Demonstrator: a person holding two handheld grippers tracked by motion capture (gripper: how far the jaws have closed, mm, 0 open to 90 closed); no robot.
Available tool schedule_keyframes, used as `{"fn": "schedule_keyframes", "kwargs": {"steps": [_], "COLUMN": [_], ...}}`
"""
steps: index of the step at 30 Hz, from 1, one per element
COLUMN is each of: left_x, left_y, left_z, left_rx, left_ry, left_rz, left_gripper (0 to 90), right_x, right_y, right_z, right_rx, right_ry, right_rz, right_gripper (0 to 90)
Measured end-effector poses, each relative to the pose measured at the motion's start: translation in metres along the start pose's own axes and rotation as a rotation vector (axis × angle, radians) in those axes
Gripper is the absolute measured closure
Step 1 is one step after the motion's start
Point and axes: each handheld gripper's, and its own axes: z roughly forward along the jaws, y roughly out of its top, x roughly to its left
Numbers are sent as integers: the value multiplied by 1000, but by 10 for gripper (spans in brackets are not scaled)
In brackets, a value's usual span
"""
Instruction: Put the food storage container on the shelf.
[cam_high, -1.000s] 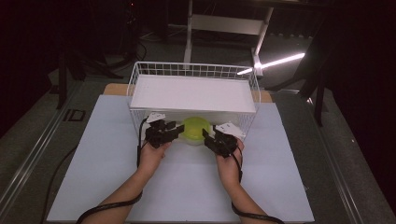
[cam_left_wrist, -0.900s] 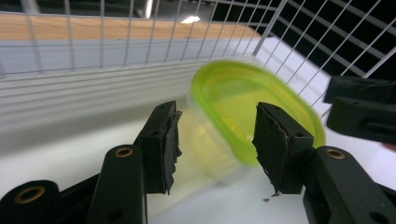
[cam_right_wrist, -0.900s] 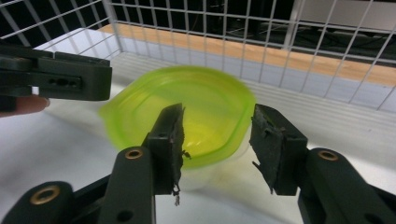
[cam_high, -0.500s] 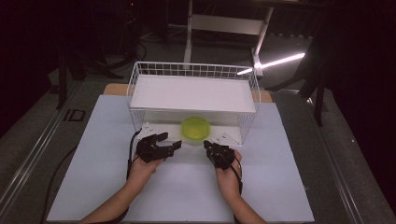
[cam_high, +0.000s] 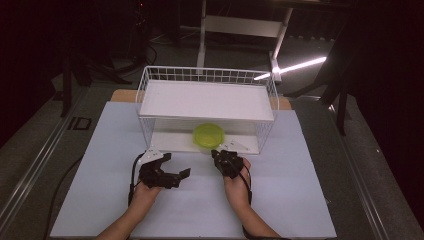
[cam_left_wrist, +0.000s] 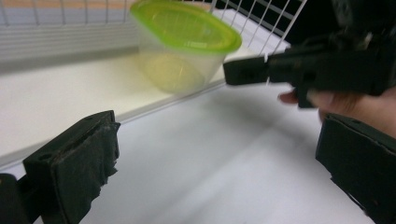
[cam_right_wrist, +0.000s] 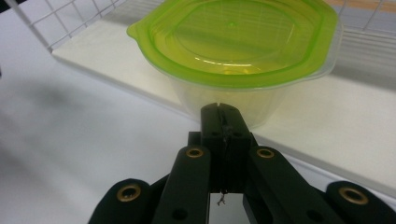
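- Since a second ago both my hands have pulled back toward me from the green-lidded container (cam_high: 209, 135); then the grippers sat right at it, now they're out on the white table sheet (cam_high: 300, 200), clear of the rack.
- Left gripper (cam_high: 170, 167): jaws have just been opening and stand wide apart, nothing between them. In the left gripper view I see bare sheet between the two black pads (cam_left_wrist: 79, 168).
- Right gripper (cam_high: 224, 157): jaws fully closed, pads pressed together on nothing. In the right gripper view the tip (cam_right_wrist: 223, 122) points at the container's side, just short of it; I can't tell if it touches.
- Container sits on the lower shelf (cam_high: 170, 142) of the white wire basket rack (cam_high: 145, 95), near the front edge, roughly centred, upright, lid on.
- Looks: shallow clear tub, slightly yellowish walls, lime-green translucent lid (cam_right_wrist: 233, 42) with a small tab at one corner. Appears empty, light, probably slides easily.
- Step in hand, my read: placement looks done, this is the release and retreat.
- To do it well: keep backing straight out and low, don't clip the front wire or nudge the tub with the closed right tip, and mind the open left jaws near the rack's front edge.
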Motion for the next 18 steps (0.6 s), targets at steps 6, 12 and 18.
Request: {"fn": "schedule_keyframes", "kwargs": {"steps": [6,12,18], "left_x": [3,3,4], "left_y": [-5,-4,-3], "left_z": [-3,-5,-6], "left_rx": [-4,-24,-29], "left_ry": [23,17,16], "left_rz": [6,7,4], "left_gripper": [4,4,4], "right_x": [-3,-5,-4], "right_y": [7,16,23], "right_z": [11,25,33], "right_rx": [10,5,7], "right_ry": [-12,-20,-28], "right_rz": [7,26,23], "right_gripper": [897,891,891]}}
